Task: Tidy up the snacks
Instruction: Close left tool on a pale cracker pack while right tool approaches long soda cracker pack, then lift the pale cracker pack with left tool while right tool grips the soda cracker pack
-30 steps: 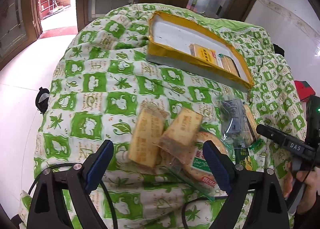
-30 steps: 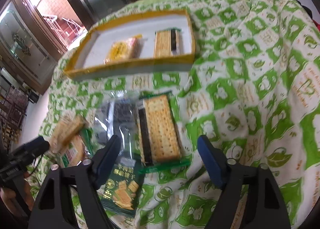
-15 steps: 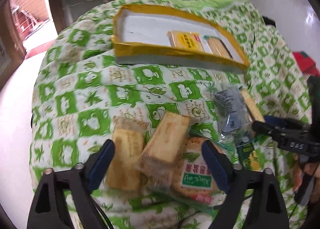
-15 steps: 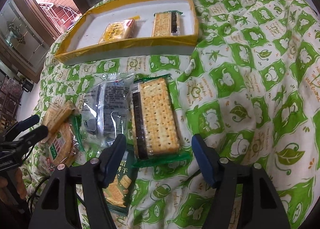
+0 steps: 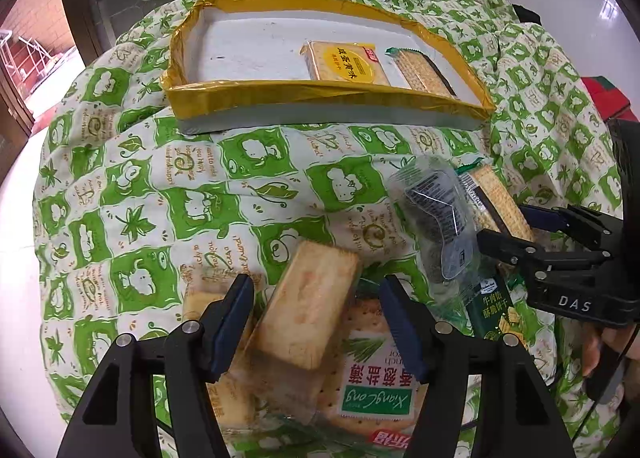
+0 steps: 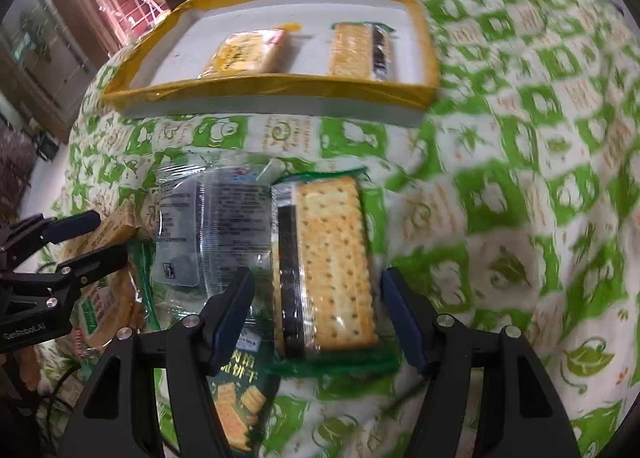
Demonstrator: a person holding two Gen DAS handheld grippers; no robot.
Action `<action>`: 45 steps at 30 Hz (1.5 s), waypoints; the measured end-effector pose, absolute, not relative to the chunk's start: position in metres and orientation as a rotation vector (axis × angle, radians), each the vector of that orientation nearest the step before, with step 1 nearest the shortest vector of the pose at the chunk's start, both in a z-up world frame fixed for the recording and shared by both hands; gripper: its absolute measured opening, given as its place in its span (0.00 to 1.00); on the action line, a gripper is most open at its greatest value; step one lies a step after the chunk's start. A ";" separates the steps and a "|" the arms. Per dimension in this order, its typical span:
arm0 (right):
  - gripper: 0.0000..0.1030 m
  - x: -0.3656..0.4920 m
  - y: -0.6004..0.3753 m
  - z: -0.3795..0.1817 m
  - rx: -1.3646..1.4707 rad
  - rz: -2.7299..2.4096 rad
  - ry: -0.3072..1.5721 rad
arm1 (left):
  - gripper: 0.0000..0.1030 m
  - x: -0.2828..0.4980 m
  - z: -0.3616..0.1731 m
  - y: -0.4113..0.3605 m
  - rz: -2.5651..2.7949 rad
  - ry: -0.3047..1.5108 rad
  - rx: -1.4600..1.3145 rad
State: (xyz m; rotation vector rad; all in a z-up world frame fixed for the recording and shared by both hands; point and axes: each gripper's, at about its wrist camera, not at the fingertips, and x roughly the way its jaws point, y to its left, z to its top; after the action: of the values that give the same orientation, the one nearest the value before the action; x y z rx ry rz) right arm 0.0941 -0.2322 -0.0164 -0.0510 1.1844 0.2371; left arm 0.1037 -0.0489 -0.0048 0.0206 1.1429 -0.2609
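On the green-patterned cloth, my left gripper [image 5: 318, 322] straddles a tan biscuit pack [image 5: 308, 306]. Its jaws are closing, with gaps left on both sides of the pack. My right gripper [image 6: 318, 316] straddles a square cracker pack [image 6: 332, 266] in a green-edged wrapper. Its jaws are also closing and the pads stand just off the pack's sides. Each gripper shows in the other's view: the right gripper [image 5: 520, 230] and the left gripper [image 6: 86, 242]. At the back, the yellow-rimmed tray [image 5: 320, 93] holds a yellow pack [image 5: 344, 65] and a cracker pack [image 5: 424, 69].
A second tan pack [image 5: 200, 298] and a round cracker pack [image 5: 372, 390] lie under and beside the left gripper. A clear pack with dark contents [image 6: 212, 225] and a dark green pack [image 6: 236, 402] lie left of the right gripper. The cloth drops away at its edges.
Both grippers have come down closer to the snacks and their jaws have narrowed. The left one has shifted from spanning two tan packs to straddling one.
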 end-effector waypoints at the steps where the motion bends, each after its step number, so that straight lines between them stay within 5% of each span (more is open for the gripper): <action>1: 0.63 0.095 -0.230 -0.016 -0.065 0.236 1.175 | 0.64 0.103 -0.005 -0.048 -0.267 1.143 0.013; 4: 0.46 0.097 -0.227 -0.015 -0.077 0.236 1.167 | 0.62 0.103 -0.004 -0.045 -0.279 1.154 -0.001; 15: 0.46 0.095 -0.244 -0.014 -0.030 0.214 1.186 | 0.60 0.105 -0.007 -0.040 -0.305 1.196 0.015; 19: 0.46 0.093 -0.246 -0.015 -0.047 0.215 1.180 | 0.40 0.118 -0.015 -0.045 -0.304 1.228 -0.016; 22: 0.46 0.093 -0.248 -0.014 -0.017 0.226 1.169 | 0.36 0.115 -0.009 -0.044 -0.317 1.207 -0.076; 45: 0.45 0.075 -0.273 0.038 0.309 0.459 0.928 | 0.35 0.078 0.010 -0.045 -0.303 1.110 -0.242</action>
State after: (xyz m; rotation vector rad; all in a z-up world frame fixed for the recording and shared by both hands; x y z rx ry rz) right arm 0.0748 -0.2729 0.0382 0.3086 0.9283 0.4591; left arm 0.0781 -0.0446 0.0104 -0.2419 1.1097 -0.3035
